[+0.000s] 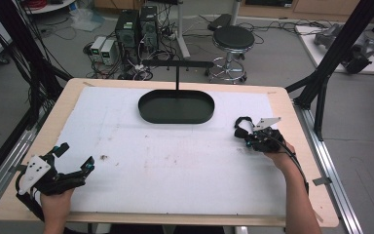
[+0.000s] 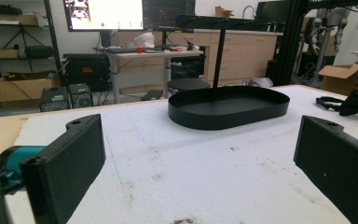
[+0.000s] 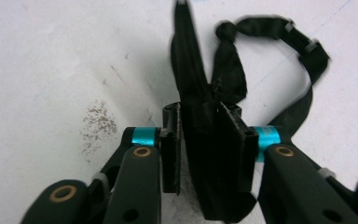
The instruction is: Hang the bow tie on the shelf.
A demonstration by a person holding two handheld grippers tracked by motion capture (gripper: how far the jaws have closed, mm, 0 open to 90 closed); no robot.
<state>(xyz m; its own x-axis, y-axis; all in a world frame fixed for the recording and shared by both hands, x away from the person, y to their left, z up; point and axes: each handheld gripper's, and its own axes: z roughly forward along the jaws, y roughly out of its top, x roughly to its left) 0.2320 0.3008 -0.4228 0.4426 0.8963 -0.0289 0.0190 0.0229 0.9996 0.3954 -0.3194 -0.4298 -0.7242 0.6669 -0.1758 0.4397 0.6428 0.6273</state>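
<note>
We see R gripper [image 3: 209, 149] jaws clamped on black fabric strap [image 3: 193, 70], prob. loosely; may slip. L gripper [image 2: 200, 158] wide open, empty.

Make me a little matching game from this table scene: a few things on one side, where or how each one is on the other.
Things:
1. left gripper
2. right gripper
3. black tray
4. round stool

States:
A. on the floor behind the table
B. jaws wide apart, nothing between them
C. at the table's far middle
D. closed on a black strap

Pairs: 1-B, 2-D, 3-C, 4-A
</note>
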